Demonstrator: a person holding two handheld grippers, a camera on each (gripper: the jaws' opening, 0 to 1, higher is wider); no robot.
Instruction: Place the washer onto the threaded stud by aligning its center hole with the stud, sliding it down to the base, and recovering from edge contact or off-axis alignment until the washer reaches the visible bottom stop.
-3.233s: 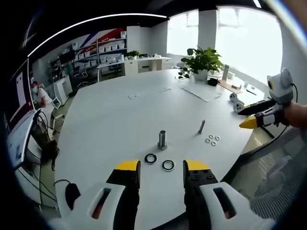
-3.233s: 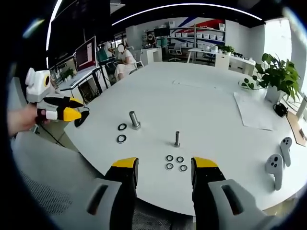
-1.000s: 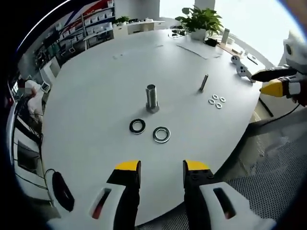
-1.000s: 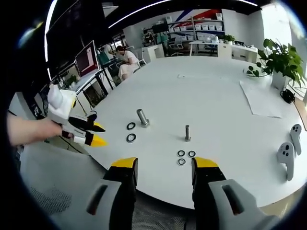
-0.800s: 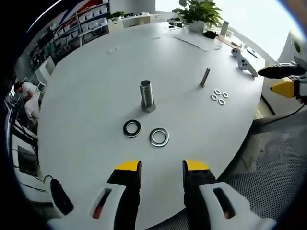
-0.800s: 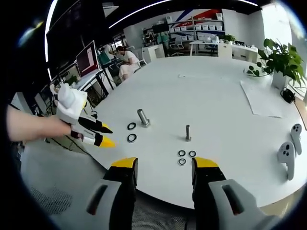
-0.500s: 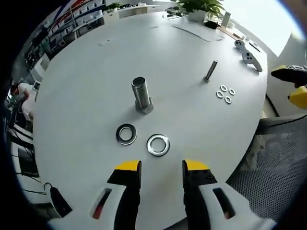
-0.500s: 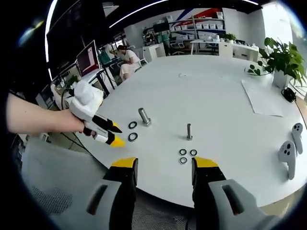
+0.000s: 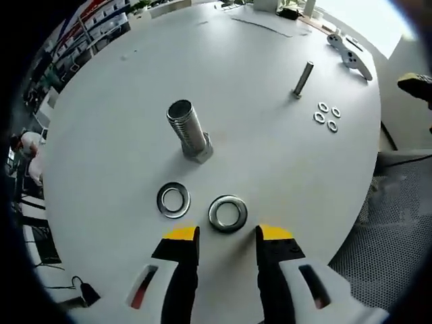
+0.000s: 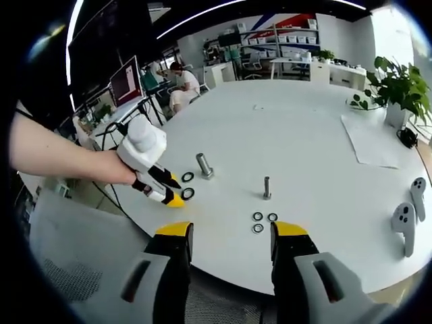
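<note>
The left claw (image 9: 223, 234) hangs released right over the shiny steel washer (image 9: 227, 212), jaws either side for a pickup. That washer lies flat on the white desk (image 9: 121, 121), just short of the thick threaded stud (image 9: 188, 131). The right claw (image 10: 226, 233) waits released, well back.

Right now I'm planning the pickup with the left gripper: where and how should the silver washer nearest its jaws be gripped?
Judging by its pose, grip the rim. The washer lies flat on the table, so come down from above with the open left gripper, one jaw on each side of the ring, pinching opposite outer edges. That likely leaves the centre hole free for the large threaded stud.
</note>
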